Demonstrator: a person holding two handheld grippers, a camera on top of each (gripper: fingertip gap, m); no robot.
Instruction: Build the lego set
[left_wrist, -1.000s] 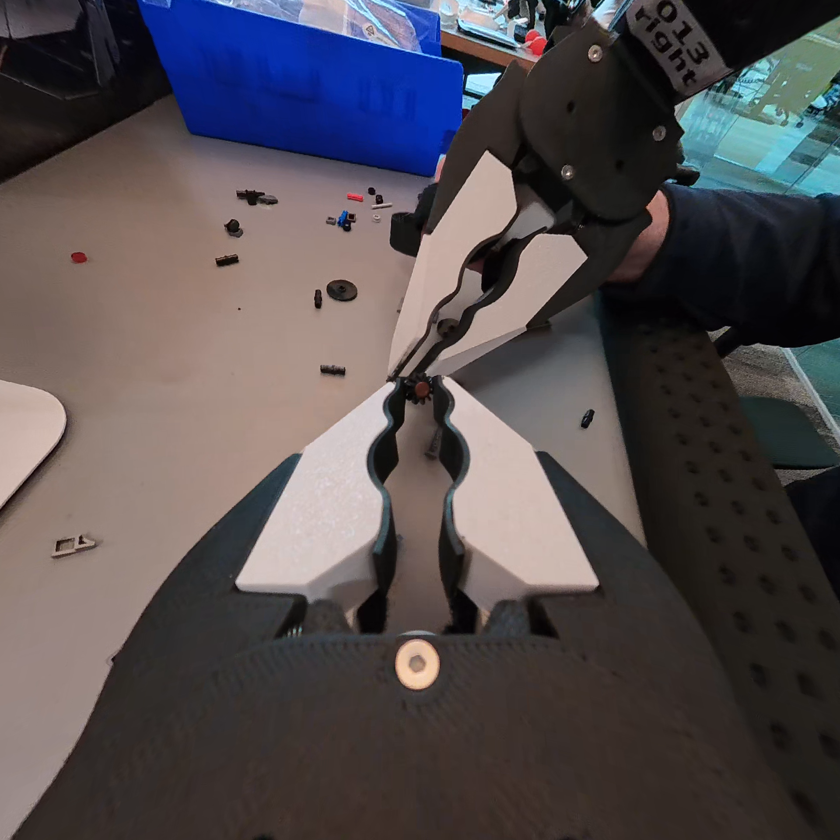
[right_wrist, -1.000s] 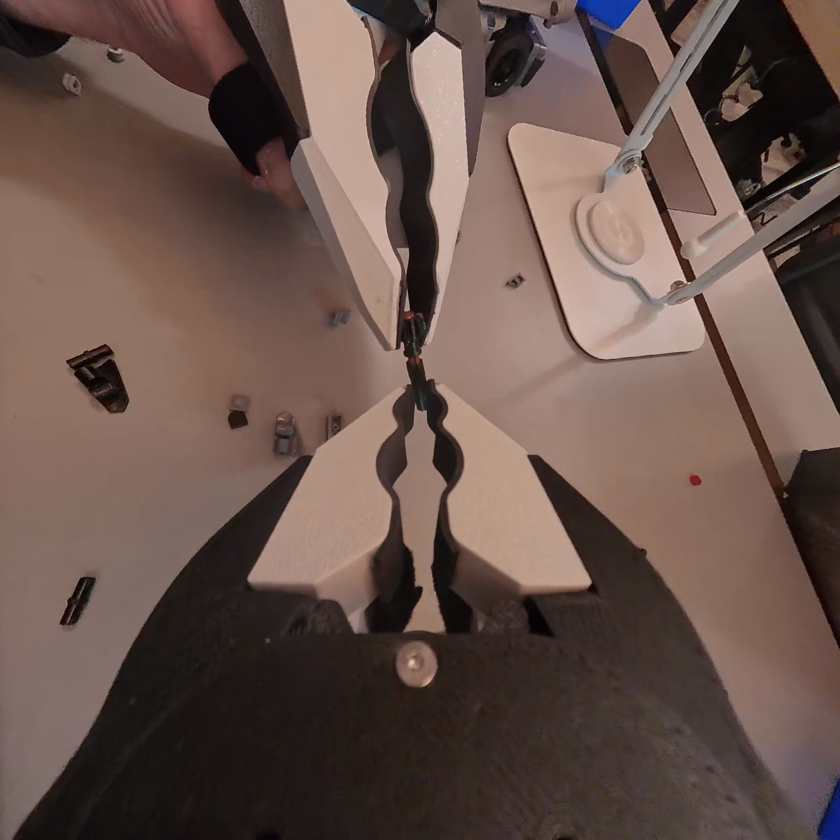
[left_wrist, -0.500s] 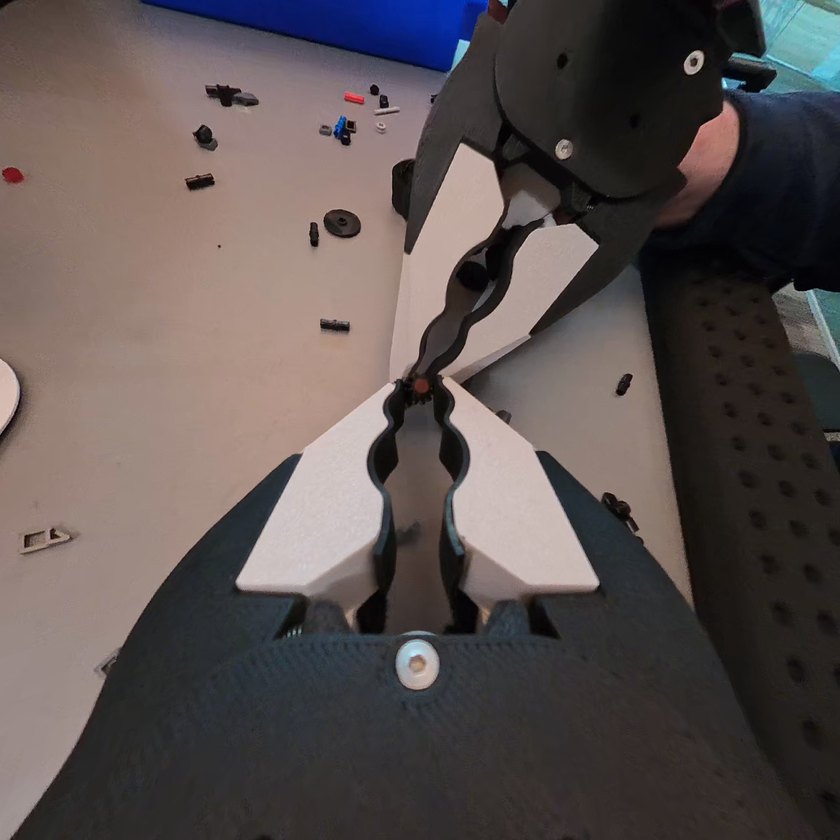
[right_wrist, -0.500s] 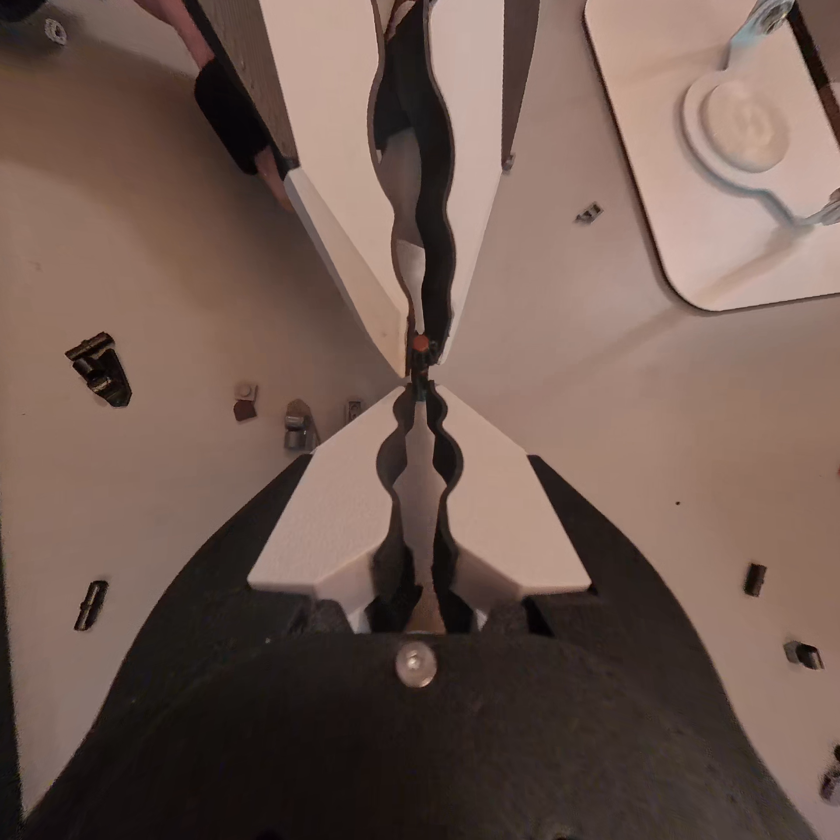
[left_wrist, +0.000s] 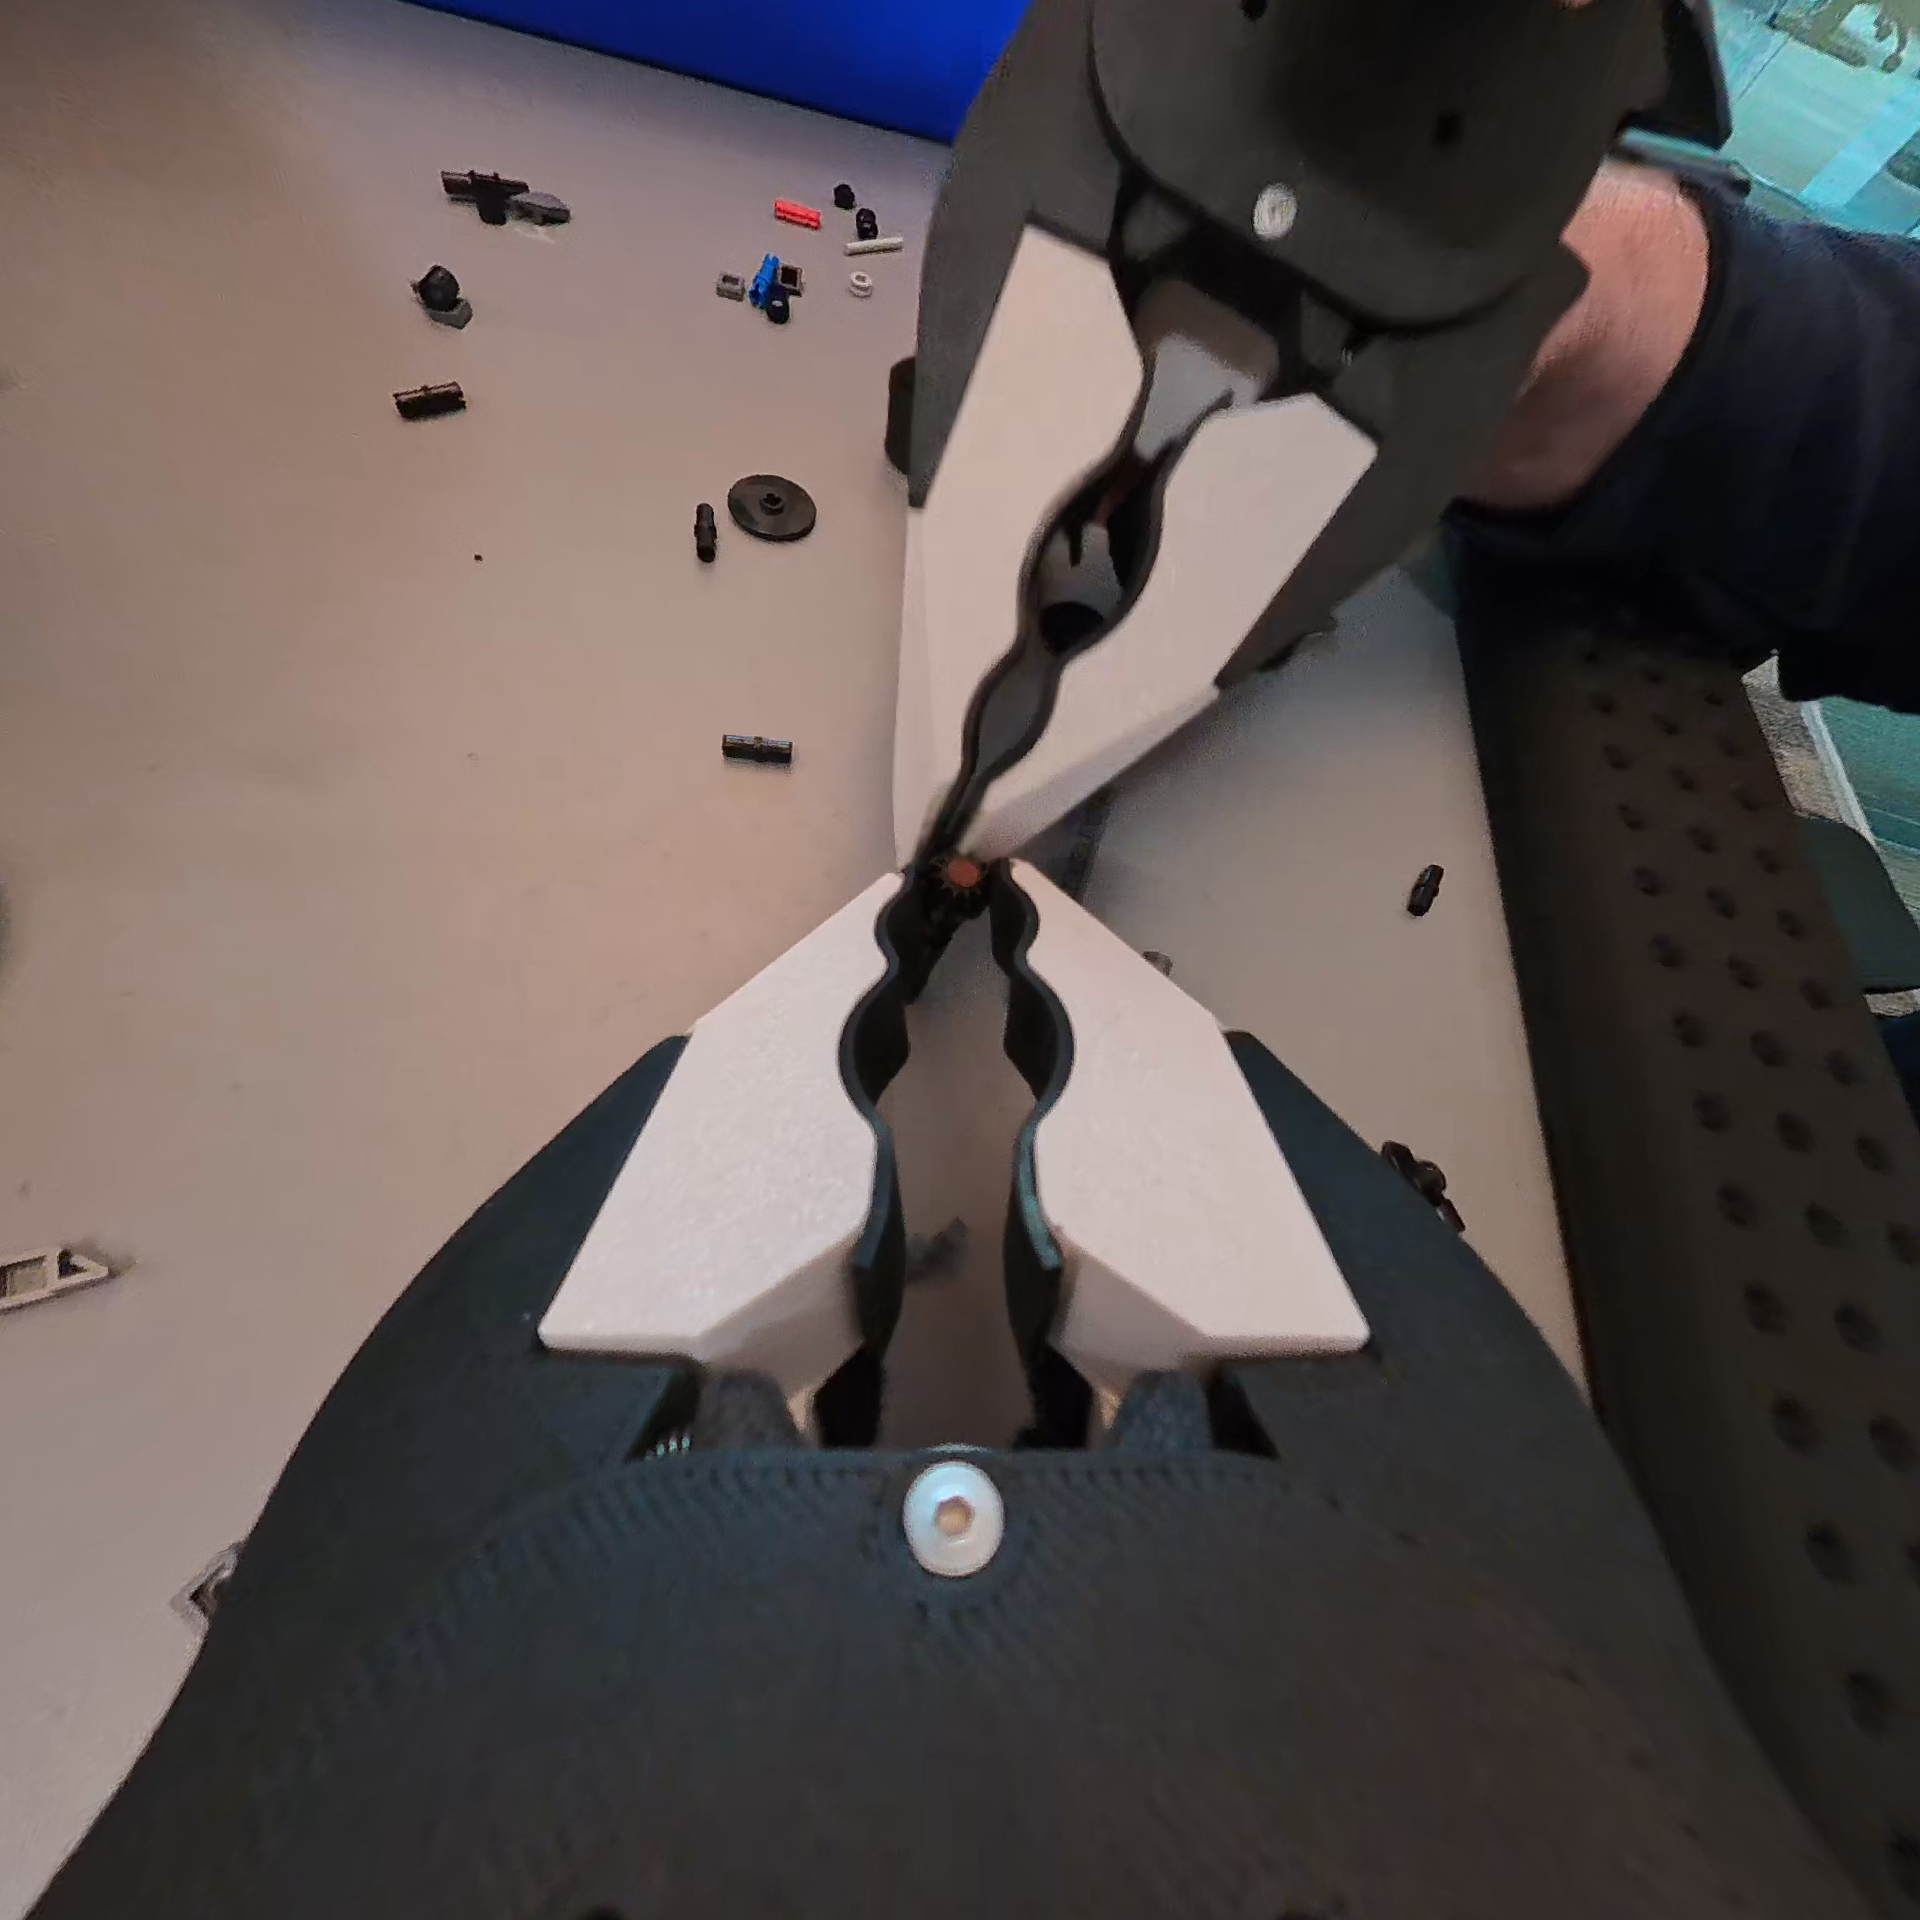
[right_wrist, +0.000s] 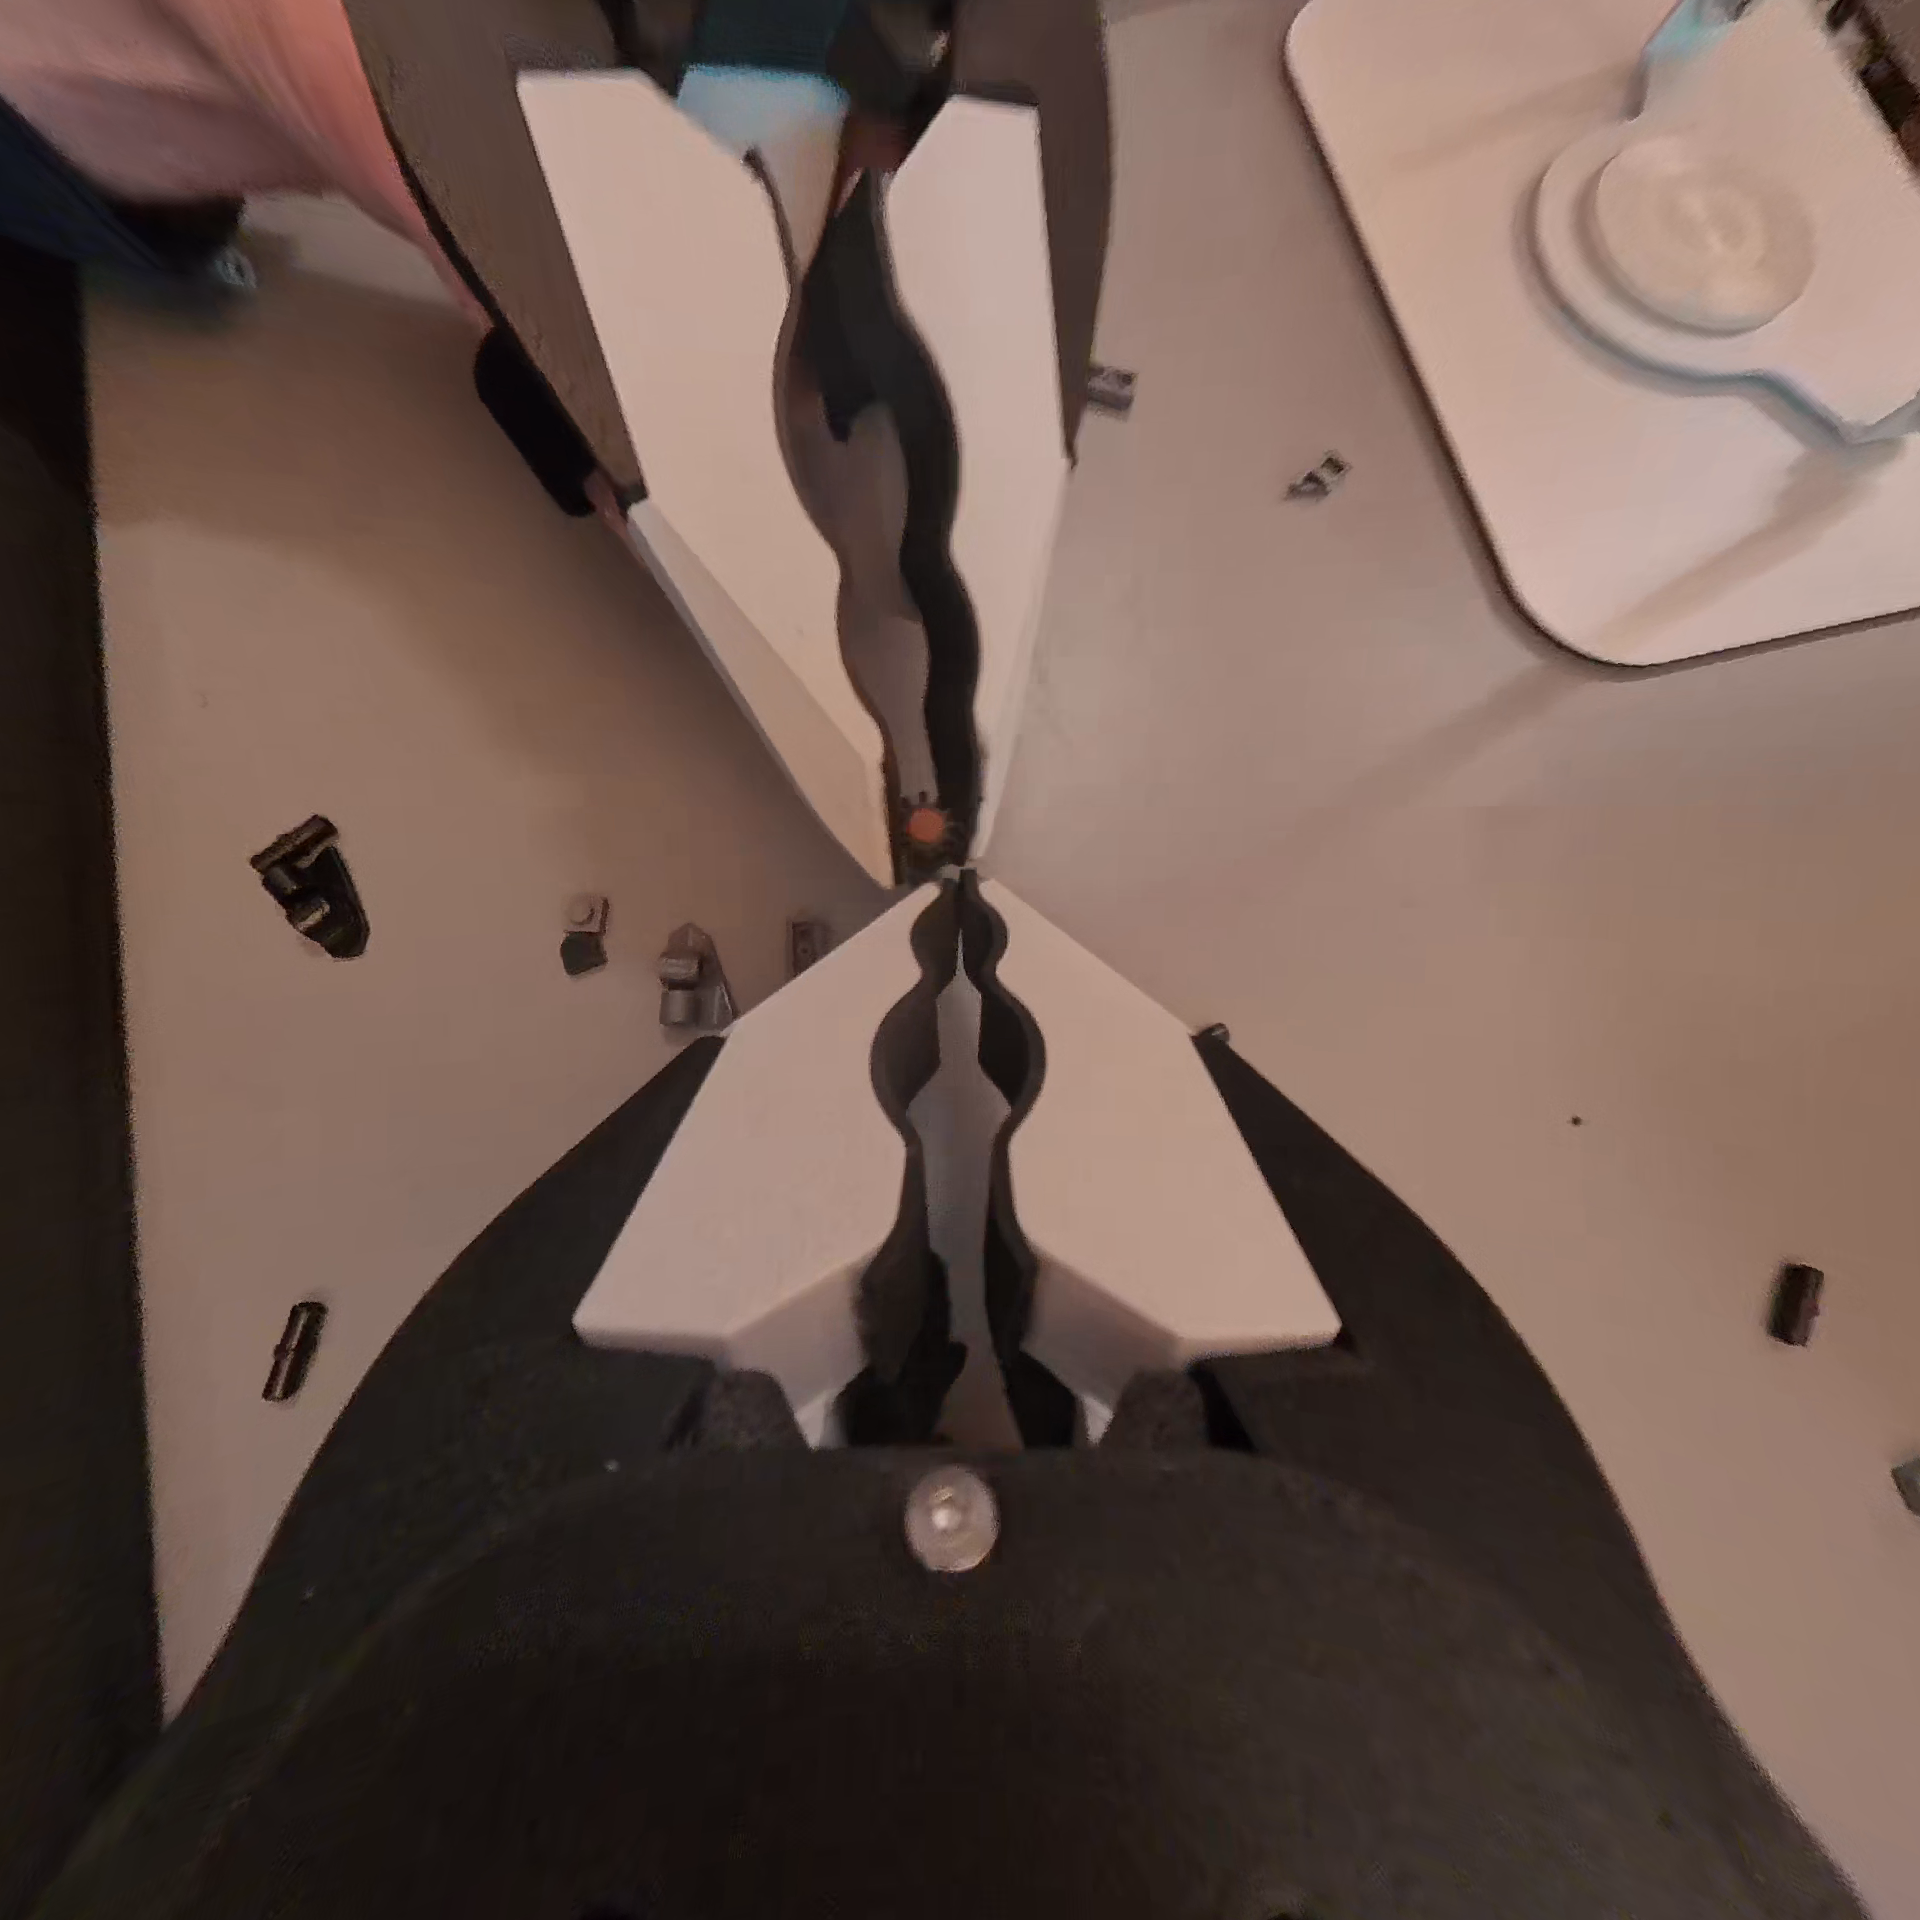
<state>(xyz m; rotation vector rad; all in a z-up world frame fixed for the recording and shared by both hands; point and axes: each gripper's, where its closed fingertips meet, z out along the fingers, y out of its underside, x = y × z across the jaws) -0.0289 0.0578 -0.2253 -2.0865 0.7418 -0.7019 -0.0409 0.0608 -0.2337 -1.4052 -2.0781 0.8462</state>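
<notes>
My left gripper (left_wrist: 956, 896) is shut on a small black gear (left_wrist: 948, 902) with a red-orange centre, held above the grey table (left_wrist: 416, 831). The gear also shows in the right wrist view (right_wrist: 928, 826), between the left gripper's fingertips (right_wrist: 873, 769) that reach down from the top. My right gripper (right_wrist: 958, 885) is shut, its tips pressed together right against the gear; I see nothing between them. In the left wrist view the right gripper (left_wrist: 940, 836) comes down from the upper right, held by a hand in a dark sleeve (left_wrist: 1787, 436).
Loose small pieces lie on the table: a black disc (left_wrist: 771, 507), black pins (left_wrist: 756, 749), a blue piece (left_wrist: 769, 283), grey brackets (right_wrist: 688, 987) and a dark hinge piece (right_wrist: 312, 899). A blue bin (left_wrist: 727, 42) stands at the back, a white lamp base (right_wrist: 1610, 312) nearby, a black perforated chair back (left_wrist: 1714, 1143) at the table edge. The grippers are tip to tip, or close to it.
Both grippers have come closer to the table and to each other. The thin dark piece seen between the right gripper's tips no longer shows, and its jaws have closed further against the gear.
</notes>
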